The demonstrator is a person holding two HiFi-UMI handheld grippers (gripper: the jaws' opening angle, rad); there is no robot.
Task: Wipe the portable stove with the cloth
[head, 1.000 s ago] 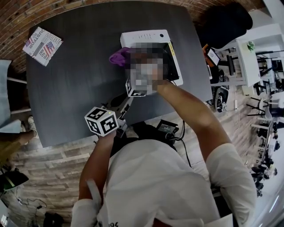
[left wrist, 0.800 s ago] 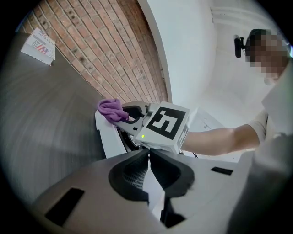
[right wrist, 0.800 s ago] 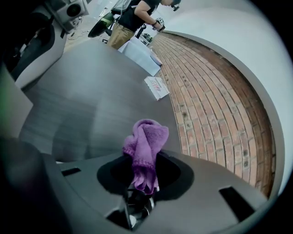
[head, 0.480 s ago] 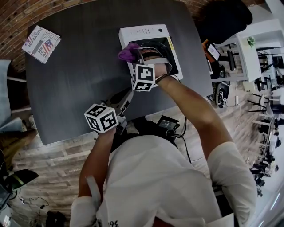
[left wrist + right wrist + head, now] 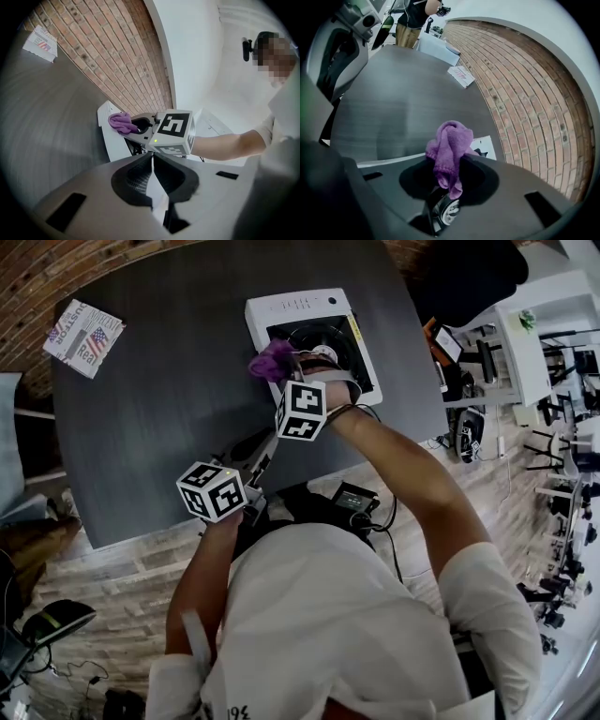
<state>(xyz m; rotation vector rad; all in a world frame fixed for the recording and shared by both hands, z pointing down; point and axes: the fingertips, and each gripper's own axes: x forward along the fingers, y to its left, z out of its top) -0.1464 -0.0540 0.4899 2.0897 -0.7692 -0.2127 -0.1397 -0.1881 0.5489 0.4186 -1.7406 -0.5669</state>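
A dark grey bench (image 5: 159,409) is standing against a red brick wall (image 5: 534,93), and a pale paved floor (image 5: 122,587) is showing below its near edge. The white portable stove (image 5: 300,307) is sitting at the bench's far side, toward the right. The right tongs (image 5: 287,367) are clenching the purple cloth (image 5: 272,360) and holding it at the stove's left edge, beside the black burner (image 5: 323,338).

The right gripper view is showing what the head view cannot: the cloth is bunching up between the jaws, with a tail hanging down behind them. The left gripper view is showing the left tongs (image 5: 152,171) clenched together on nothing, hanging over the bench's near edge. They are facing the right gripper's marker cube (image 5: 173,131), which is covering part of the stove.

A printed booklet (image 5: 84,332) is lying at the far left corner, well apart from the stove. A white shelf unit (image 5: 506,352) is standing off to the right.
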